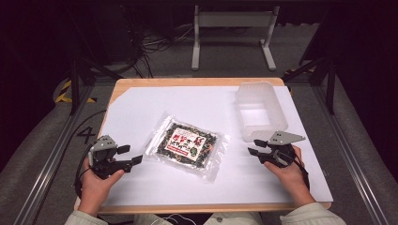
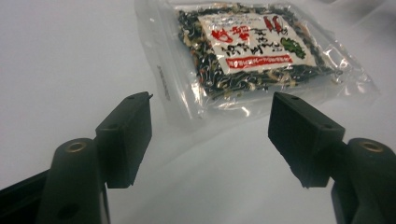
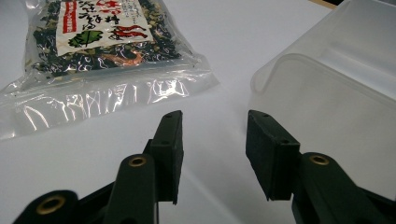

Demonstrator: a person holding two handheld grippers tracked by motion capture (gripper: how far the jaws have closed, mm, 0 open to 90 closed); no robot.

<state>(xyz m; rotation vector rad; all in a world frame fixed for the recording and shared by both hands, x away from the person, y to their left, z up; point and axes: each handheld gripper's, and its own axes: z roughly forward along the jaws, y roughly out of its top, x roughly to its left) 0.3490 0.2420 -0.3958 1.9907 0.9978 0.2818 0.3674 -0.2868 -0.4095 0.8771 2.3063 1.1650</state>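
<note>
My left gripper [image 1: 133, 155] and right gripper [image 1: 252, 146] fingers are released. The bag [image 1: 187, 146] looks soft, light, slippery; I'd pinch its nine o'clock edge.

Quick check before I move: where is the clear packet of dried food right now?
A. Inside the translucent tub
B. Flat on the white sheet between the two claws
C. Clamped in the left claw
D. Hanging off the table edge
B: the packet lies flat on the white sheet, between the left claw and right claw, outside the tub.

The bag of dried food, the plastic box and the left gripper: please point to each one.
bag [image 1: 187, 145], high view, on its printed label.
plastic box [image 1: 271, 121], high view, on its right wall.
left gripper [image 1: 132, 155], high view, between its fingertips.
</note>
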